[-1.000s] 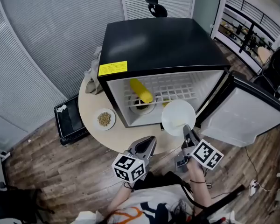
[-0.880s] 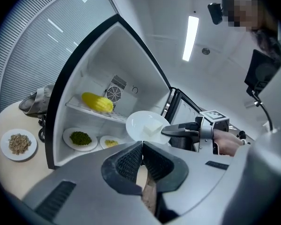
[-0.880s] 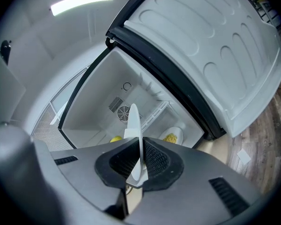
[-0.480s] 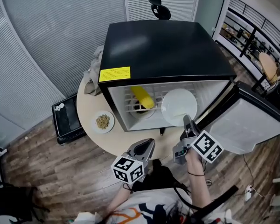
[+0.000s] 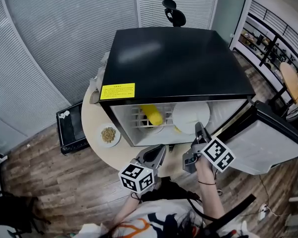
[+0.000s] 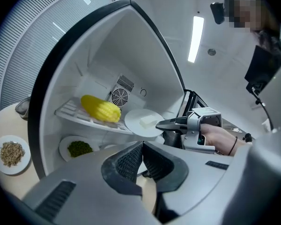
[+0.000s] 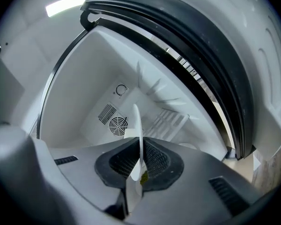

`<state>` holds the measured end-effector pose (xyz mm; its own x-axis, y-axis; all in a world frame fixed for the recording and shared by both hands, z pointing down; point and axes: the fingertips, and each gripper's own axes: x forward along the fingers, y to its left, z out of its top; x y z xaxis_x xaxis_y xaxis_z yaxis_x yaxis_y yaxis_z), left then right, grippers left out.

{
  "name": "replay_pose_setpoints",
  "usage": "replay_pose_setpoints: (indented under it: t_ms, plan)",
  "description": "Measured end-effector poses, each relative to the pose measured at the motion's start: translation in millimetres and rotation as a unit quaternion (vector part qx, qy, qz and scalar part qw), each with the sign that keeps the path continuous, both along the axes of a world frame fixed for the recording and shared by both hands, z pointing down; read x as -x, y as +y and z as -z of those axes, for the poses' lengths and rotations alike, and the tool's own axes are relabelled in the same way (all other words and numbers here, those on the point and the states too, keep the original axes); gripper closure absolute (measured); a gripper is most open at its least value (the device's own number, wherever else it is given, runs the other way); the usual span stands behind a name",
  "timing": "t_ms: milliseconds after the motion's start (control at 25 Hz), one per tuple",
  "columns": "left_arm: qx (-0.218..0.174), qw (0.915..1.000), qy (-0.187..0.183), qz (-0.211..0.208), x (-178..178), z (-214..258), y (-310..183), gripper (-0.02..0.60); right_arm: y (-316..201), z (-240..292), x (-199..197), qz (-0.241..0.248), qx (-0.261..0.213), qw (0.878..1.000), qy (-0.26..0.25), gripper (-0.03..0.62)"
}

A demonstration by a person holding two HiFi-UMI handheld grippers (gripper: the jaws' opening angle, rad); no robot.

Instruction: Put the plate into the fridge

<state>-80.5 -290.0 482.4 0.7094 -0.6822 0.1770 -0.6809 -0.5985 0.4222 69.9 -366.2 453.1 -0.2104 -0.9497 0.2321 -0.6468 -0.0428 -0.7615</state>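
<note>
The white plate (image 5: 190,117) is level and partly inside the open black-topped fridge (image 5: 174,58), over the wire shelf. My right gripper (image 5: 197,129) is shut on its near rim. In the right gripper view the plate (image 7: 136,125) stands edge-on between the pads of that gripper (image 7: 139,165), with a green speck at the grip. My left gripper (image 5: 158,151) hangs in front of the fridge opening, shut with nothing in it. In the left gripper view its jaws (image 6: 141,156) meet, and the plate (image 6: 144,122) with the right gripper (image 6: 178,124) shows ahead.
A yellow corn cob (image 6: 100,108) lies on the wire shelf (image 7: 166,121). Below it is a plate of green food (image 6: 77,148). The fridge door (image 5: 268,138) hangs open at right. A small plate of grains (image 5: 108,134) sits on the round table (image 5: 92,118). A black box (image 5: 69,125) stands on the floor.
My right gripper has carried the plate from in front of the opening into the fridge, over the shelf. The left gripper has moved a little toward the fridge, still shut.
</note>
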Motion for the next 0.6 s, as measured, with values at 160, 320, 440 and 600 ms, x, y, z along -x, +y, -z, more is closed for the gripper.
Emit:
replay_pose_setpoints:
  t_ms: [160,320,440,600]
  plan:
    - [0.002,1.0000,-0.005,-0.007,-10,-2,-6,0.569,-11,-2,-5,-0.004,-0.003,1.000,0.029,0.566]
    - [0.003,0.9999,-0.011,-0.006,-13,-2,-13,0.569,-21,-3,-6,-0.004,-0.009,0.998,0.058,0.563]
    - [0.006,0.9999,-0.014,-0.006,-14,-5,-15,0.569,-30,-5,-9,-0.008,-0.012,0.997,0.076,0.556]
    - [0.010,0.9997,-0.020,-0.003,-12,-8,-17,0.569,-41,-13,-8,0.009,-0.012,0.991,0.135,0.528]
